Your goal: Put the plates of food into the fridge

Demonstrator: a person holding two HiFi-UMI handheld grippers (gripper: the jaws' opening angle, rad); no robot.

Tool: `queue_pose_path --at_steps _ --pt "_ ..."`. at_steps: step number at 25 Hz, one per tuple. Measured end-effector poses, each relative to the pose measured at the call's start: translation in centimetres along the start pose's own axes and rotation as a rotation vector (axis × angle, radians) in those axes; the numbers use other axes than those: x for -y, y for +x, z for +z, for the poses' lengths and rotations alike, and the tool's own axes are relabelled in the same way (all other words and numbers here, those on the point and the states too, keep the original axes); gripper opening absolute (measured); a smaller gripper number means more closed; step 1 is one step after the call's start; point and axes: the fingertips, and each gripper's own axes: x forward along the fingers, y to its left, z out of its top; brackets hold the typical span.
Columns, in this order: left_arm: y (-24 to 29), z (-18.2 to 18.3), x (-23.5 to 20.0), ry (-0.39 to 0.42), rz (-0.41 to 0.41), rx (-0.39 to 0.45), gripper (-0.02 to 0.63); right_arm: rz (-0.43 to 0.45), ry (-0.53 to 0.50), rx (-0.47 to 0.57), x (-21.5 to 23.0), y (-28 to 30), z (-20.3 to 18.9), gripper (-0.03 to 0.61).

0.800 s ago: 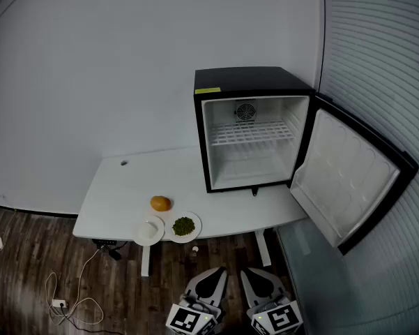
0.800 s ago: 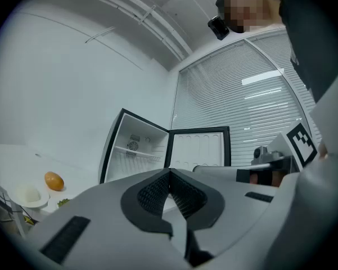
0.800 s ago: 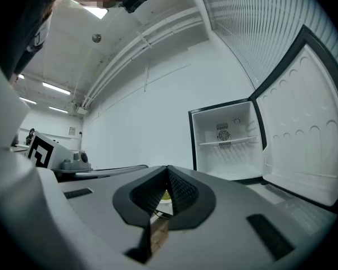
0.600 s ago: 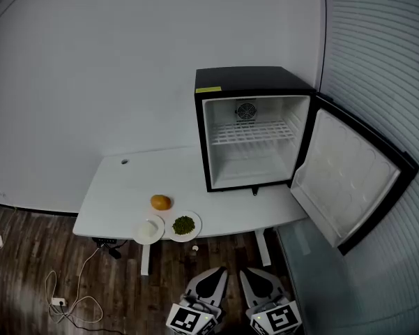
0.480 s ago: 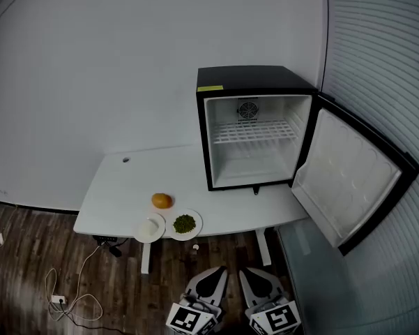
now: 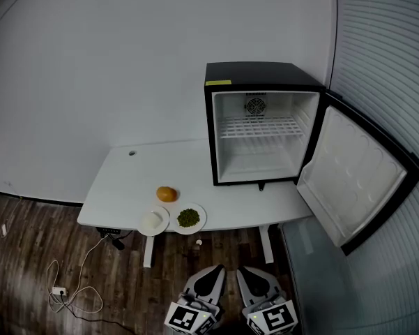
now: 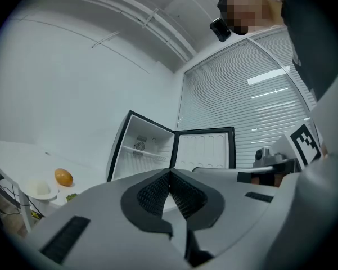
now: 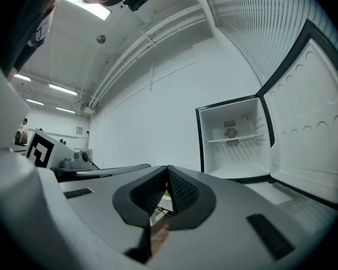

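White table (image 6: 118, 187) bears plates (image 6: 188, 218); fridge (image 6: 261, 72) open; left tongs (image 7: 170, 171), right tongs (image 8: 167, 167) pressed together.

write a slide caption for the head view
Empty fridge open on the white table; plate of greens, plate of white food and an orange fruit near its front edge.

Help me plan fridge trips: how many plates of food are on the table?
2. The plate with white food at the table's front edge; the plate with green food just right of it. The orange fruit behind seems to lie on no plate.
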Motion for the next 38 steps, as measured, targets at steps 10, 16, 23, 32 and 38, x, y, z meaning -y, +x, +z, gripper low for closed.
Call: queue_pose_path --at_steps 10,16,23,32,38 --pt "0.2 0.2 1.3 0.034 -0.002 0.012 0.006 0.033 -0.011 0.026 -0.3 -0.7 0.6 0.006" --pt "-1.1 -0.1 0.4 0.033 0.037 0.006 0.007 0.066 0.000 0.014 -1.5 -0.2 0.1 0.006" --pt "-2.1 0.7 -2.1 0.032 0.032 0.023 0.007 0.092 -0.002 0.012 -3.9 2.2 -0.1 0.006" --pt "-2.9 1.8 -7.9 0.037 0.028 0.017 0.006 0.059 -0.007 0.009 -6.4 7.3 -0.3 0.006" --pt "-2.8 1.9 -11.4 0.041 0.022 0.009 0.007 0.039 -0.007 -0.001 -7.5 10.7 -0.9 0.006"
